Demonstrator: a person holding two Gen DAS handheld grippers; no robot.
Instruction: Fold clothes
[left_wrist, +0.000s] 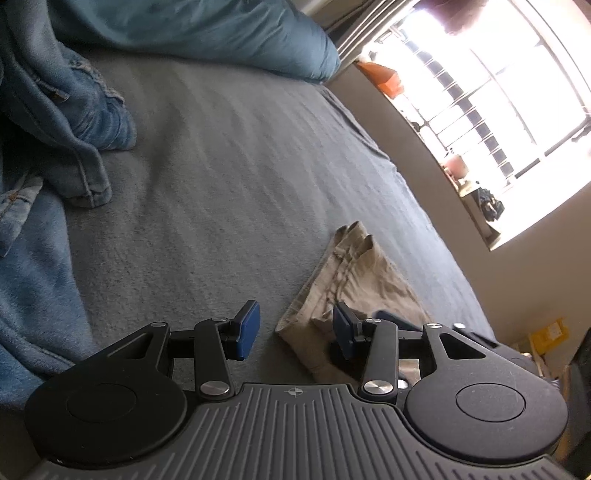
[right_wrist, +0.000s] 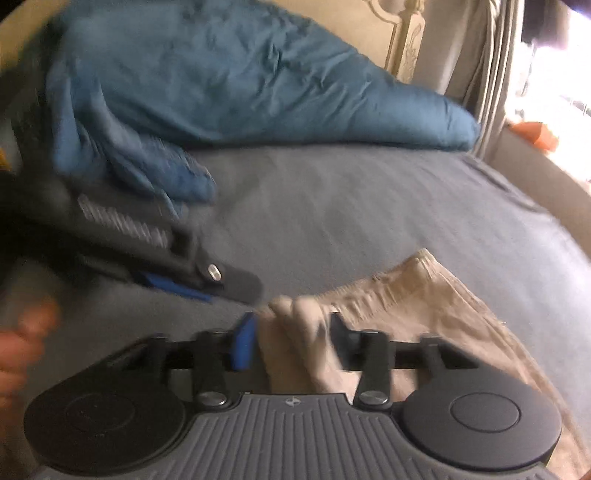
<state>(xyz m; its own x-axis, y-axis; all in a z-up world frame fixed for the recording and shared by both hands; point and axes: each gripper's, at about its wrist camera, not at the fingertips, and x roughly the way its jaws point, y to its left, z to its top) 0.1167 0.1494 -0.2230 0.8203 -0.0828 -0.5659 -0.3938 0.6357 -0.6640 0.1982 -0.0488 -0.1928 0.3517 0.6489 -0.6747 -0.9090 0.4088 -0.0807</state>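
Khaki trousers (right_wrist: 388, 295): folded, lying on grey bedsheet (right_wrist: 332, 206) near its right edge. Left of them, left gripper (right_wrist: 207, 288), fingers spread, nothing between. Right gripper (right_wrist: 291, 339): fingers parted, bunched khaki cloth between them, blurred. Denim heap (left_wrist: 55, 110) far left.

Matt grey woven bedsheet (left_wrist: 229, 155), creased tan cotton trousers (right_wrist: 424, 291), rough blue denim jeans (left_wrist: 70, 122)
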